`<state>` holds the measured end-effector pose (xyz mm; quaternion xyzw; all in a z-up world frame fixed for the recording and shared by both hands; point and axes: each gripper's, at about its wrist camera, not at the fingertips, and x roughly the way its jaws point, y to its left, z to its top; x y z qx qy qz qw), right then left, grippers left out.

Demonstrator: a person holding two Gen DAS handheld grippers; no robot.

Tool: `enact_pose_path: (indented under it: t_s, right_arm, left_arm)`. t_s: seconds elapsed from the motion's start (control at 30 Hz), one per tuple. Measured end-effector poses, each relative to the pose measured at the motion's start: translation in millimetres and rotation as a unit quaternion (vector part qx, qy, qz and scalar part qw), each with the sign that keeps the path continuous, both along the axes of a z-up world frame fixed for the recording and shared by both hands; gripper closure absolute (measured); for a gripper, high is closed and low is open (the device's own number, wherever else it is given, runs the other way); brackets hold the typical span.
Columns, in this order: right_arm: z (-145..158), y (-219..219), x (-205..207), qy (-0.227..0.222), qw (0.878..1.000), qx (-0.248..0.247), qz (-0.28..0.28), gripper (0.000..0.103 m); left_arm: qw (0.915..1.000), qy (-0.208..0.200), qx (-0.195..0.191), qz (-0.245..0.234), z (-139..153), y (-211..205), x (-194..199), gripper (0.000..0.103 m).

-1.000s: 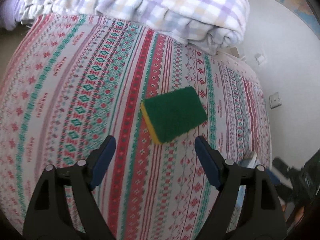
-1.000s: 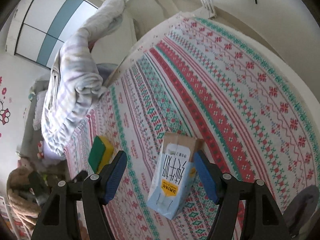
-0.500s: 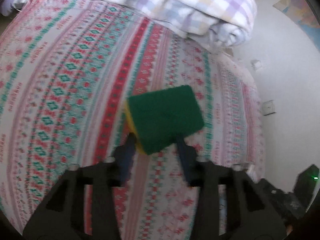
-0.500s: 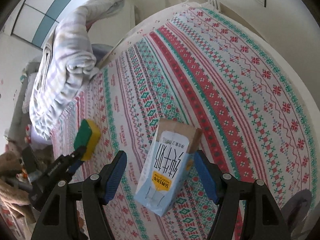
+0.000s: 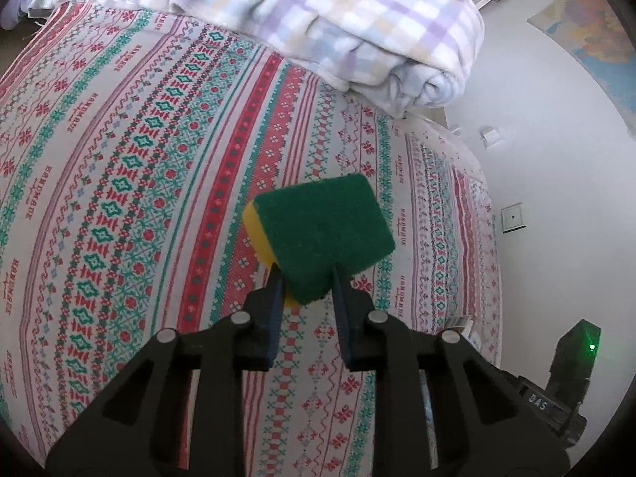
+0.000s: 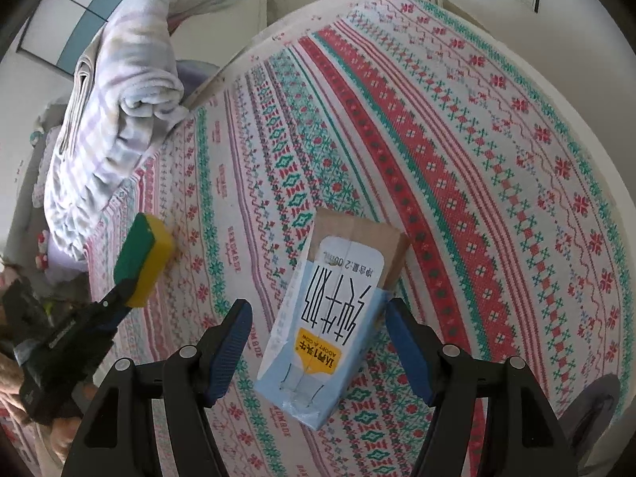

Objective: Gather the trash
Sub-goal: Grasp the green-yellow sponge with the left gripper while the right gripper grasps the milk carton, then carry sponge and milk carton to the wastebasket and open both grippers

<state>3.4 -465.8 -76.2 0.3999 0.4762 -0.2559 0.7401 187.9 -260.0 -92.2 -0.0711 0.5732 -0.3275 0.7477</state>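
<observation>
A green and yellow sponge (image 5: 324, 234) is pinched at its near corner by my left gripper (image 5: 306, 290), which is shut on it and holds it a little above the patterned bed cover (image 5: 139, 167). The sponge also shows in the right wrist view (image 6: 144, 260), held up by the left gripper (image 6: 119, 294). A light blue milk carton (image 6: 330, 318) with a brown end lies on the cover between the fingers of my right gripper (image 6: 318, 342). The right gripper is open, its blue pads on either side of the carton without touching it.
A folded checked blanket (image 5: 318, 16) lies at the far end of the bed, also in the right wrist view (image 6: 115, 91). A white wall with a socket (image 5: 512, 218) runs along the bed's right edge. A black device with a green light (image 5: 576, 349) sits at lower right.
My left gripper closed on the sponge and lifted it off the cover. My right gripper moved closer over the carton and stayed open.
</observation>
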Motion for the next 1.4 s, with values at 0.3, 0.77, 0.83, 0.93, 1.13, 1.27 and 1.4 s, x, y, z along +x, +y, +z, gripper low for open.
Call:
enact_pose_path:
  t_s: [0.3,0.77,0.83,0.93,1.13,1.27,1.4]
  right_arm:
    - [-6,2,3,0.026,1.000,-0.012,0.002,0.034]
    - [3,8,14,-0.004,0.998,-0.054,0.011,0.067]
    - [7,10,10,-0.010,0.998,-0.058,0.012,0.068]
    - [8,12,8,-0.010,0.998,-0.058,0.013,0.068]
    - [6,11,10,-0.013,0.999,-0.052,0.011,0.068]
    - [8,16,12,-0.028,0.998,-0.047,0.024,0.069]
    - [12,22,12,-0.045,0.997,-0.050,0.035,0.069]
  left_arm:
    - [0.9999,0.006,-0.009,0.004,11,20,-8,0.078]
    - [0.9999,-0.001,-0.012,0.004,31,46,-13,0.078]
    - [0.9999,0.000,-0.013,0.007,33,50,-13,0.078]
    - [0.9998,-0.002,-0.015,0.010,36,55,-14,0.078]
    - [0.9998,-0.001,-0.012,0.015,36,57,-12,0.078]
    - [0.9998,0.000,-0.014,0.017,37,58,-12,0.078]
    - [0.9998,-0.008,-0.010,0.018,41,62,-15,0.078]
